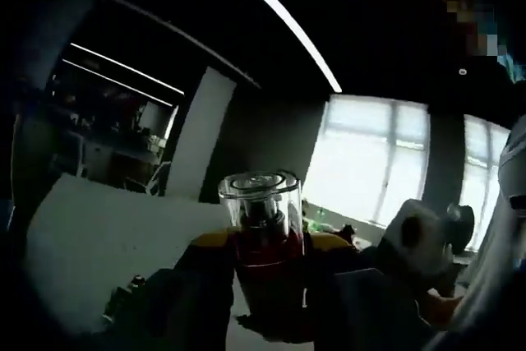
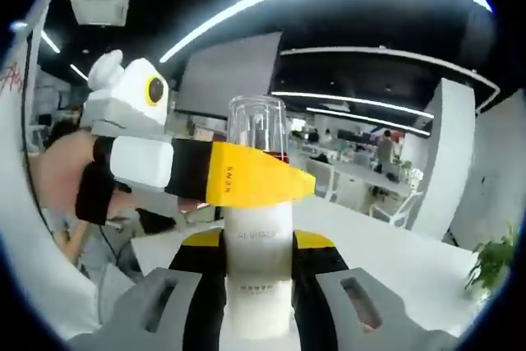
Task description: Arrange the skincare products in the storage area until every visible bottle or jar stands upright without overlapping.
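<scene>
A white bottle (image 2: 257,281) with a clear cap (image 2: 257,125) stands upright between the jaws of my right gripper (image 2: 257,252), which is shut on its white body. My left gripper (image 2: 238,180) comes in from the left, and its yellow-tipped jaws clamp the bottle just below the cap. In the left gripper view the same clear cap (image 1: 261,196) and the red collar under it sit between the jaws of my left gripper (image 1: 267,244), shut on the bottle. The white housing of the right gripper (image 1: 421,240) shows at lower right. The bottle's base is hidden.
A white table (image 2: 403,265) stretches behind the bottle, also seen as a pale table surface (image 1: 94,244). A person's arm (image 2: 57,178) holds the left gripper. A green plant (image 2: 491,262) stands at the right edge. Bright windows (image 1: 370,166) lie beyond.
</scene>
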The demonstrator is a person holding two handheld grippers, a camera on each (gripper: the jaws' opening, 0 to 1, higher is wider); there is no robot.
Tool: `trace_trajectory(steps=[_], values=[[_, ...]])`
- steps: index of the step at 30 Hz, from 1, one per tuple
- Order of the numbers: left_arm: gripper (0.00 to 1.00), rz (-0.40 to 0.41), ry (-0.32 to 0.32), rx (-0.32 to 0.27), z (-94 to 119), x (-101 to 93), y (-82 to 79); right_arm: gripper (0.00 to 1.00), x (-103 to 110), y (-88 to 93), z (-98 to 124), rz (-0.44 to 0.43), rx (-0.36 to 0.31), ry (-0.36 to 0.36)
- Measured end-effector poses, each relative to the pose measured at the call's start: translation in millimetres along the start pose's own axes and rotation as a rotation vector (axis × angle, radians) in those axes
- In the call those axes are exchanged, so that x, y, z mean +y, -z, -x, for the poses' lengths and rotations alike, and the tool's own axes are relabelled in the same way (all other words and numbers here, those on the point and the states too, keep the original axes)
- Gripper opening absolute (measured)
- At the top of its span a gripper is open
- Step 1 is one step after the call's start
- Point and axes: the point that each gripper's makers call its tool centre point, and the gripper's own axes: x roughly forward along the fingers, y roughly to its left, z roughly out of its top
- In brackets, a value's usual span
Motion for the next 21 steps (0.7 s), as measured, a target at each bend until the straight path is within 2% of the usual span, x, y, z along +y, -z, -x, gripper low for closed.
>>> trace_trajectory(steps=[2, 6, 9, 13, 15, 16, 17, 18, 19, 20, 21], values=[[0.3, 0.023, -0.043, 0.023, -1, 6.3, 9.9, 0.29, 1, 5.8, 0, 0.039, 0.018, 0.019], [0.3, 0.034, -0.063, 0.043, -2, 4.9, 22.4, 0.29, 2, 19.7, 2, 0.052, 0.05, 0.046], [0.29, -0.02, -0.031, 0.042, -3, 0.0, 24.2, 0.29, -2, 23.1, 3, 0.044, 0.057, 0.06], [0.29, 0.012, 0.022, 0.064, -4, 1.5, 21.7, 0.3, 0, 20.2, 5, -0.007, 0.042, 0.03], [0.29, 0.006, 0.071, 0.084, -4, -1.5, 20.7, 0.3, 4, 16.2, 5, -0.047, 0.023, -0.019], [0.29, -0.034, 0.104, 0.101, -4, -4.9, 21.3, 0.3, 6, 14.2, 6, -0.062, 0.007, -0.053], [0.29, -0.097, 0.127, 0.134, -2, -7.4, 23.5, 0.3, 10, 16.6, 7, -0.05, 0.022, -0.106], [0.29, -0.118, 0.138, 0.136, -2, -9.2, 23.6, 0.31, 14, 15.8, 9, -0.087, 0.005, -0.162], [0.29, -0.174, 0.183, 0.155, 0, -14.2, 25.6, 0.31, 16, 14.9, 11, -0.127, -0.015, -0.199], [0.29, -0.182, 0.198, 0.169, 1, -15.4, 27.6, 0.31, 19, 15.2, 15, -0.17, -0.044, -0.278], [0.29, -0.203, 0.242, 0.195, 3, -19.5, 31.0, 0.31, 21, 15.5, 18, -0.203, -0.059, -0.324]])
